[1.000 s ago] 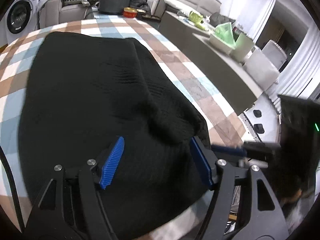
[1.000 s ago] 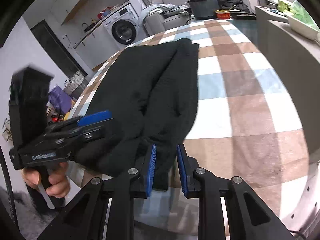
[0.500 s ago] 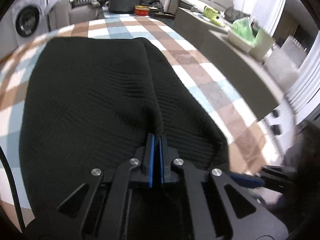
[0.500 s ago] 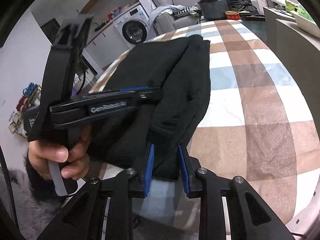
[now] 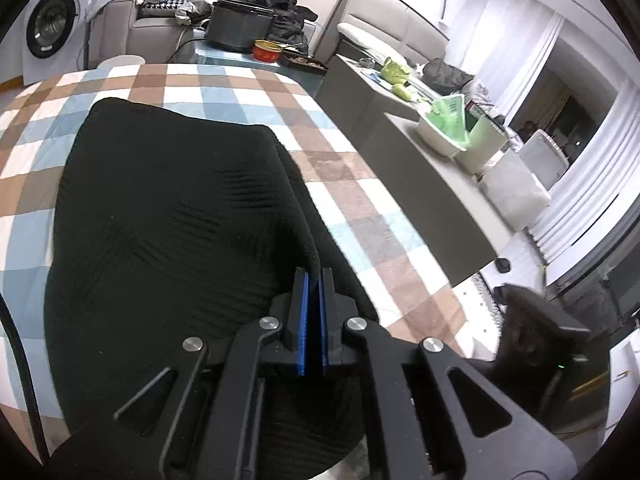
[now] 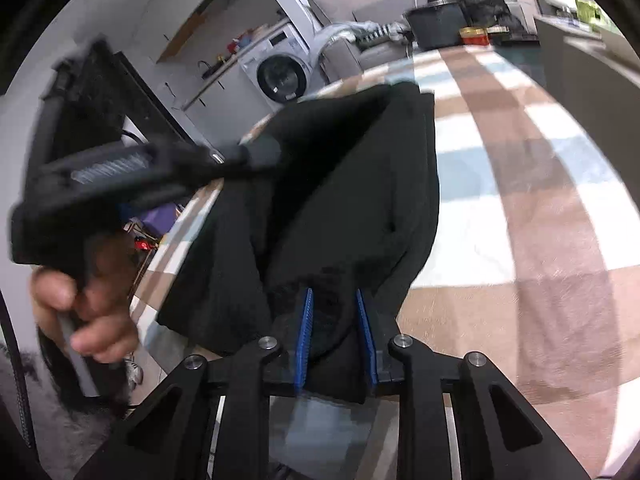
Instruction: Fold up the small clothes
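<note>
A black knitted garment (image 5: pixel 168 208) lies on the checked tablecloth (image 5: pixel 360 208). My left gripper (image 5: pixel 314 276) is shut, its blue pads pinching a raised fold along the garment's right side near the front edge. In the right wrist view the same garment (image 6: pixel 352 184) hangs lifted at its near end. My right gripper (image 6: pixel 332 300) has its jaws closing on a thick bunch of the fabric, pads pressed against it. A hand (image 6: pixel 92 320) holds the blurred left gripper body (image 6: pixel 120 176) at the left. The right gripper's body (image 5: pixel 536 328) shows blurred at the lower right.
A grey counter (image 5: pixel 420 184) runs along the table's right side and bears a bin with a green bag (image 5: pixel 448 120). A black pot (image 5: pixel 240 28) and a red tin (image 5: pixel 266 50) stand beyond the far edge. A washing machine (image 6: pixel 280 76) stands at the back left.
The left gripper's jaws went from wide open to shut on a fold of the garment, then rose with it. The right gripper kept its hold; the garment's near end now hangs higher.
</note>
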A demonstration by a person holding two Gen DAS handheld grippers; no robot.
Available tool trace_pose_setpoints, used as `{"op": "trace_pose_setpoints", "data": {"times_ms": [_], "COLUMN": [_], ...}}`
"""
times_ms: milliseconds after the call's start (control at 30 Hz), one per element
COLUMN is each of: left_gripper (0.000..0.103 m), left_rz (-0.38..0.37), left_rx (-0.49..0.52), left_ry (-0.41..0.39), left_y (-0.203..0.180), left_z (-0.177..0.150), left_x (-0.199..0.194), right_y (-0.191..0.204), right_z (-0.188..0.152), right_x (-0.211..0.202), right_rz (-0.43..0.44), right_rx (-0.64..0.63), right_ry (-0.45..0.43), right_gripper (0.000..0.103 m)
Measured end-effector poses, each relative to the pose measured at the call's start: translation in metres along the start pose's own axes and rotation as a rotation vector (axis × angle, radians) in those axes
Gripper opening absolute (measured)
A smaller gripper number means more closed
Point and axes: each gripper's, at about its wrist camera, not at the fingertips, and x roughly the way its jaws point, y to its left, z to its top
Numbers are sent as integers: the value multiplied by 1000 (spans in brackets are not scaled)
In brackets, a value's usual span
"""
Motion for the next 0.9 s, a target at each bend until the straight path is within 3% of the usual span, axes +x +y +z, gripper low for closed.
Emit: {"op": "trace_pose_setpoints", "data": {"times_ms": [367, 567, 633, 800, 900], "left_gripper": [2, 3, 9, 57, 58], "left_rz": [-62, 9, 5, -14, -9], "left_rx": [55, 30, 29, 23, 12], "left_ry": [-4, 123, 134, 66, 30], "left_y": [-34, -28, -27, -23, -14], "left_z": [4, -14, -18, -16, -13], "left_x": [7, 52, 52, 23, 7], "right_y": [-4, -5, -8, -19, -16], "right_z": [1, 2, 4, 6, 8], "right_x": [1, 2, -3, -38, -51], "right_rz": [3, -4, -5, -27, 37], "right_rx": [10, 15, 23, 53, 64], "right_ry": [11, 1, 16, -29, -50], "right_gripper": [17, 17, 17, 18, 20]}}
